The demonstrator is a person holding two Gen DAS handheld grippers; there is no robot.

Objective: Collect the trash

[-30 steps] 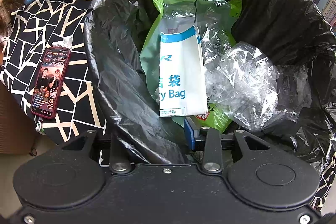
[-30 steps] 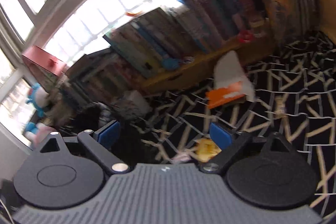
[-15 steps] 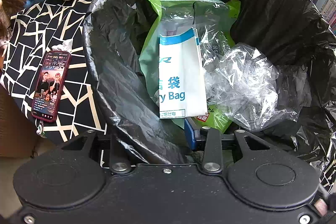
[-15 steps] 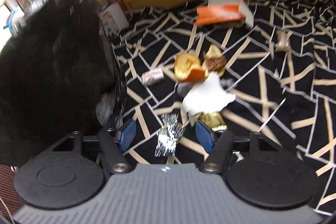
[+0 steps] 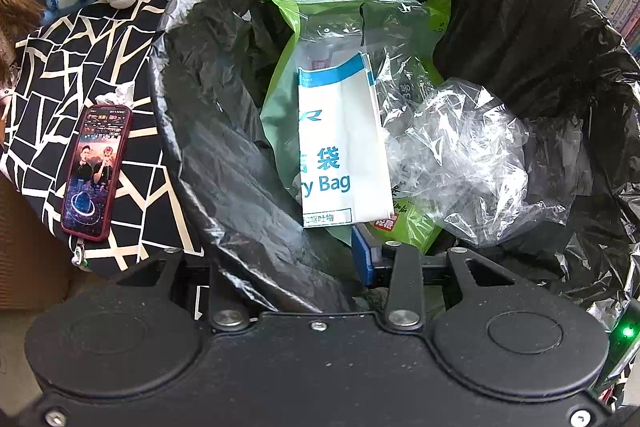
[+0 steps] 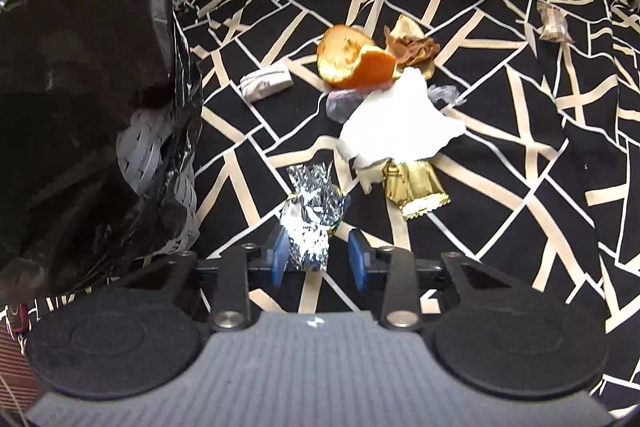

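Left pad hidden behind bin liner
My left tool (image 5: 320,259) clamps the black bin liner (image 5: 256,227); my right tool (image 6: 318,257) is closing, silver foil wrapper (image 6: 312,219) between its pads.

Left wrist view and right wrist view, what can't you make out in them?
- Left gripper: left pad hidden behind the bin liner it grips, left wrist view.
- Bin bottom: covered by bags.
- Gold wrapper: top under the white tissue, right wrist view.
- Small wrapper, far right: too small to identify.
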